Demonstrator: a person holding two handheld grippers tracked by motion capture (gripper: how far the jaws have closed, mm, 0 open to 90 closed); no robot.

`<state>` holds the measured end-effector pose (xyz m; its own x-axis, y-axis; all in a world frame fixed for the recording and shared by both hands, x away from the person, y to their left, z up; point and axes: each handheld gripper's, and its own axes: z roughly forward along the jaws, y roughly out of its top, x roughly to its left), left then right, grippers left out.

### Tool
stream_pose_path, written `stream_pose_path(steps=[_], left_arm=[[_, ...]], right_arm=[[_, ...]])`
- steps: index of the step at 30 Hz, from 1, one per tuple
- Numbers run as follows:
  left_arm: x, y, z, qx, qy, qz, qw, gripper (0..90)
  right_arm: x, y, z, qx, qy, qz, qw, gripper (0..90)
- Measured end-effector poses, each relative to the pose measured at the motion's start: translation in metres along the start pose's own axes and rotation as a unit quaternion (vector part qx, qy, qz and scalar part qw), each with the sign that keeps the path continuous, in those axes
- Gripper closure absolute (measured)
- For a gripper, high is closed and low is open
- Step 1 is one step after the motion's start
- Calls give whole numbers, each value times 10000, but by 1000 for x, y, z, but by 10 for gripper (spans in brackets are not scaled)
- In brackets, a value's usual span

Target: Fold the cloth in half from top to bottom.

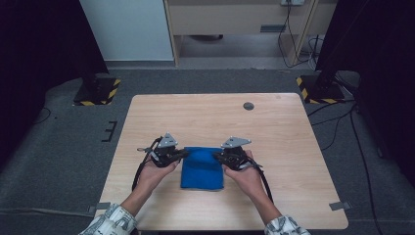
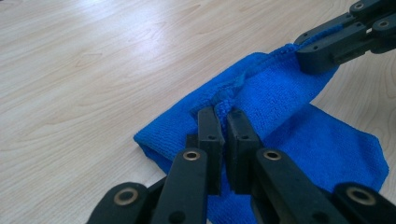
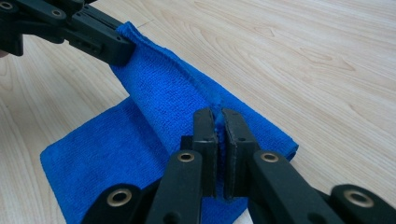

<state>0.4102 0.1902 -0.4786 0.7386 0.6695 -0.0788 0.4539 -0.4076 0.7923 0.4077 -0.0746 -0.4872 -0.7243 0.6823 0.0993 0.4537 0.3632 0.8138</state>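
A blue cloth (image 1: pixel 201 168) lies partly folded on the wooden table (image 1: pixel 274 132), near the front middle. My left gripper (image 1: pixel 185 153) pinches the cloth's far left corner, and my right gripper (image 1: pixel 216 155) pinches the far right corner. Between them the far hem is lifted a little off the table. In the left gripper view the jaws of my left gripper (image 2: pixel 222 112) are shut on the hem of the cloth (image 2: pixel 322 149), with the right gripper (image 2: pixel 322 58) at the far end. In the right gripper view my right gripper (image 3: pixel 218 116) is shut on the cloth (image 3: pixel 116 149), and the left gripper (image 3: pixel 122 52) holds the other corner.
A small dark round grommet (image 1: pixel 248 105) sits near the table's far edge. Cables trail from both grippers toward the front edge. Two stands with yellow-black striped bases (image 1: pixel 98 91) rest on the floor beyond the table's far corners.
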Motion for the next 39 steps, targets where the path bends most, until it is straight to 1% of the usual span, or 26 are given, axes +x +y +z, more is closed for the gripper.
stream_pose_path(steps=[3, 7, 12, 18, 20, 25, 26, 30, 32, 37, 39], left_arm=[[-1, -1, -1, -11, -11, 6, 10000, 861], [-4, -2, -5, -63, -91, -27, 9999, 855], [-8, -7, -7, -62, -136, 7, 9999, 854], [-12, -13, -8, -18, -211, 14, 9998, 852], [-13, -15, -8, -16, -215, 32, 9998, 849], [-19, -21, -7, 101, -212, 52, 9997, 833], [-20, -22, -6, 122, -212, 80, 9997, 833], [-21, -25, -6, 164, -223, 42, 9996, 819], [-22, -28, -6, 217, -213, 58, 9995, 803], [-26, -34, -5, 332, -236, 105, 9991, 803], [-27, -35, -4, 376, -242, 101, 9990, 797]], right_arm=[[1, -1, -2, -28, 15, -28, 10000, 852], [5, -2, -7, -63, 20, -94, 9999, 848], [9, -7, -13, -104, 63, -95, 9999, 846], [15, -18, -14, -38, 165, -117, 9998, 845], [16, -20, -13, -11, 151, -148, 9998, 845], [15, -24, -14, 3, 151, -108, 9998, 838], [15, -26, -14, 21, 139, -96, 9999, 835], [17, -34, -12, 82, 174, -69, 9998, 829], [18, -36, -12, 89, 186, -55, 9998, 826], [18, -40, -11, 177, 208, -94, 9996, 811], [19, -42, -11, 190, 207, -67, 9996, 805]])
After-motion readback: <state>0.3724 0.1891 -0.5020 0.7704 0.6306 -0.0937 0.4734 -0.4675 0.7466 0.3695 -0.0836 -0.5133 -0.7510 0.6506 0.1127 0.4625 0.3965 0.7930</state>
